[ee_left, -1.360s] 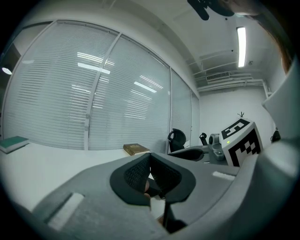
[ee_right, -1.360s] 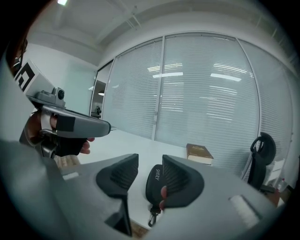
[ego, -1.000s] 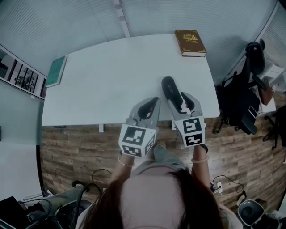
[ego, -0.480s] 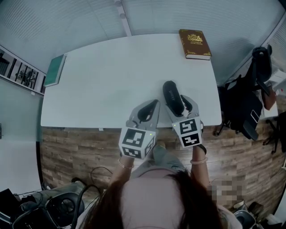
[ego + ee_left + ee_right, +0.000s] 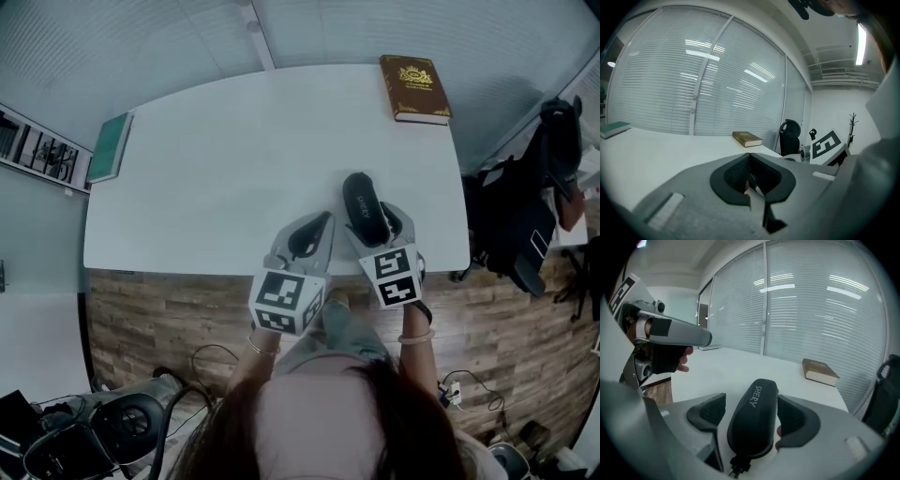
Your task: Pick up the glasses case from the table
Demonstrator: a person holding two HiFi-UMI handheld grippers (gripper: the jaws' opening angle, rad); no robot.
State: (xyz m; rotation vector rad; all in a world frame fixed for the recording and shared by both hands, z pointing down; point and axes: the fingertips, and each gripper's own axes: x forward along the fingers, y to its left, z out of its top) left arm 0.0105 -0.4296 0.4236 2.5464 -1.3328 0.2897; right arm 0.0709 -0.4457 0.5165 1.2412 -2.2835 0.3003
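A black oblong glasses case (image 5: 365, 204) with white lettering lies lengthwise between the jaws of my right gripper (image 5: 373, 219), near the front right edge of the white table (image 5: 234, 159). In the right gripper view the case (image 5: 752, 423) fills the gap of the right gripper (image 5: 752, 404). Those jaws are opening, and a gap shows between the left pad (image 5: 708, 411) and the case. My left gripper (image 5: 317, 223) hovers just left of it, jaws shut and holding nothing (image 5: 750, 157).
A brown book (image 5: 414, 89) lies at the table's far right corner and a green book (image 5: 110, 147) at its far left edge. A black office chair (image 5: 525, 216) stands right of the table. Window blinds run behind the table, and the floor is wood.
Both grippers have sunk a little toward the table's front edge, the case with the right one. The right jaws now stand wider about the case.
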